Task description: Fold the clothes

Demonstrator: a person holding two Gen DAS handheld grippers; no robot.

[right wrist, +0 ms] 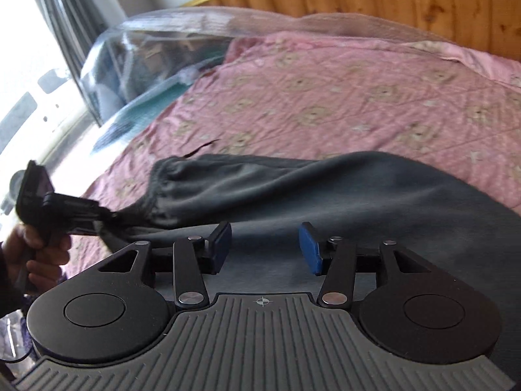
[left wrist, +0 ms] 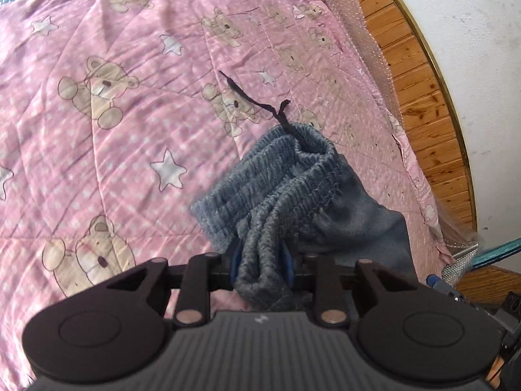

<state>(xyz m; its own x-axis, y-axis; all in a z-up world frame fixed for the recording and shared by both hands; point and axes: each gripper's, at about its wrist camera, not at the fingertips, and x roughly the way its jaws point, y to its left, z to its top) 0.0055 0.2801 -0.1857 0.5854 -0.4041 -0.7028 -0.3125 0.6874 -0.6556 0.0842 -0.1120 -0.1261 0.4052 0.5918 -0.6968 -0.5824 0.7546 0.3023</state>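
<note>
Grey fleece trousers (left wrist: 293, 179) lie bunched across a pink quilt (left wrist: 114, 130) printed with teddy bears and white stars, and the ribbed elastic waistband (left wrist: 276, 169) is gathered into thick folds right in front of the left wrist camera. The left gripper (left wrist: 262, 264) is pressed in on that bunched waistband, its blue pads almost buried in the cloth, and a black drawstring (left wrist: 254, 101) trails from the band out over the quilt. In the right wrist view the same left gripper (right wrist: 101, 220) shows at the left edge, held by a hand (right wrist: 39, 254), with the waistband stretched out from its tip and the trousers (right wrist: 325, 202) spreading rightward over the quilt (right wrist: 358, 97). The right gripper (right wrist: 265, 247) hovers just over the trouser cloth with its blue pads (right wrist: 311, 247) spread wide apart and nothing between them. Behind the bed runs a wooden headboard (right wrist: 407, 0) with a gold trim along its top, and a white wall (left wrist: 472, 49) beyond it. A clear plastic sheet (right wrist: 146, 52) is heaped at the far left corner of the bed, beside a teal cloth (right wrist: 146, 104) that lies along the quilt's edge near a bright window (right wrist: 19, 65). Motion blur softens much of the right wrist view, so finer detail of the heap cannot be told
</note>
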